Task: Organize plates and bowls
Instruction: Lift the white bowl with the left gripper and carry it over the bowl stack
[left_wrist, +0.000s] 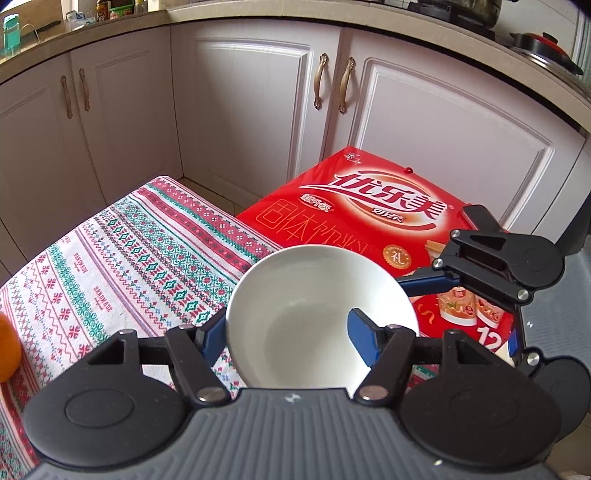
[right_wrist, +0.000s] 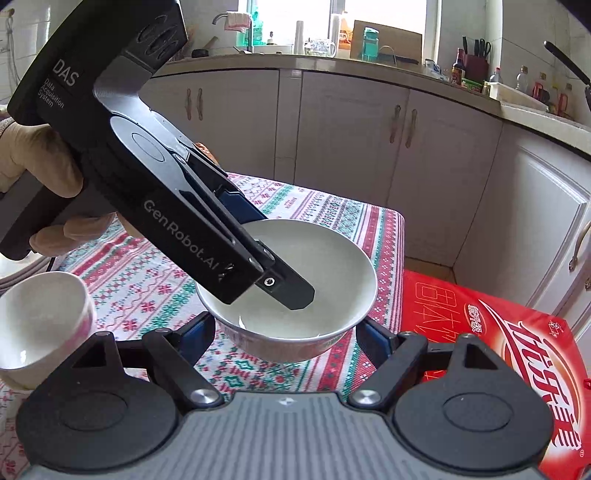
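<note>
A white bowl (left_wrist: 317, 314) hangs above the table's right edge. My left gripper (left_wrist: 286, 334) is shut on its rim, one blue finger inside (left_wrist: 364, 332) and one outside. In the right wrist view the same bowl (right_wrist: 314, 280) sits between the fingers of my right gripper (right_wrist: 286, 336), which is open and stands wide around the bowl's base. The left gripper (right_wrist: 291, 291) reaches down into the bowl from the upper left. A second white bowl (right_wrist: 40, 317) stands at the left.
The table carries a patterned red-green cloth (left_wrist: 129, 266). A red box (left_wrist: 369, 221) lies on the floor to its right. White cabinets (left_wrist: 258, 110) stand behind. An orange (left_wrist: 7, 347) lies at the far left.
</note>
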